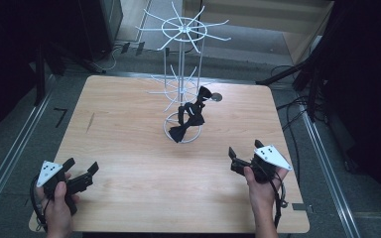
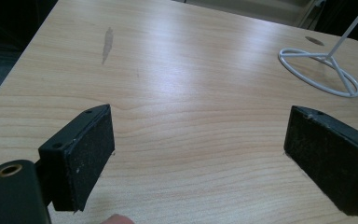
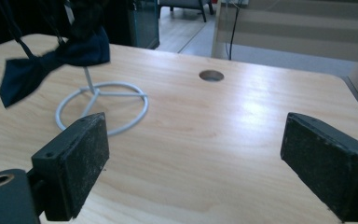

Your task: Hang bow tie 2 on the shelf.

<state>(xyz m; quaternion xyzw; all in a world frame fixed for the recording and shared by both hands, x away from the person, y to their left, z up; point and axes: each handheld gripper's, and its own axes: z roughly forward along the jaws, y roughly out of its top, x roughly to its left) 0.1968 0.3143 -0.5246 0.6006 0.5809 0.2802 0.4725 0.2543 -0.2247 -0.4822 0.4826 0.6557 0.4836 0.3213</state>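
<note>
Wood-grain table (image 1: pixel 129 148) carries a white wire display rack (image 1: pixel 182 74), which stands upright near the middle, toward the far edge, on a ring-shaped base (image 1: pixel 183 130). Its spoked arms spread in tiers from a thin centre post. Dark bow ties (image 1: pixel 191 115) hang on the lower part of the rack; in the high view the lowest one reaches down to the ring base, and in the right gripper view a navy bow tie (image 3: pixel 51 63) hangs above that base. A round hole (image 1: pixel 217 97) in the table lies just beside the rack, on the right. A grey smear (image 2: pixel 106 43) marks the board left of the rack.

Left claw (image 1: pixel 82 171) rests at the near left corner, held in a hand (image 1: pixel 57 208); its jaws stand wide, nothing between them. Right claw (image 1: pixel 243 157) is at the near right, held in a hand (image 1: pixel 262 191); its jaws stand wide and bare. Both claws are well apart from the rack and the bow ties.
</note>
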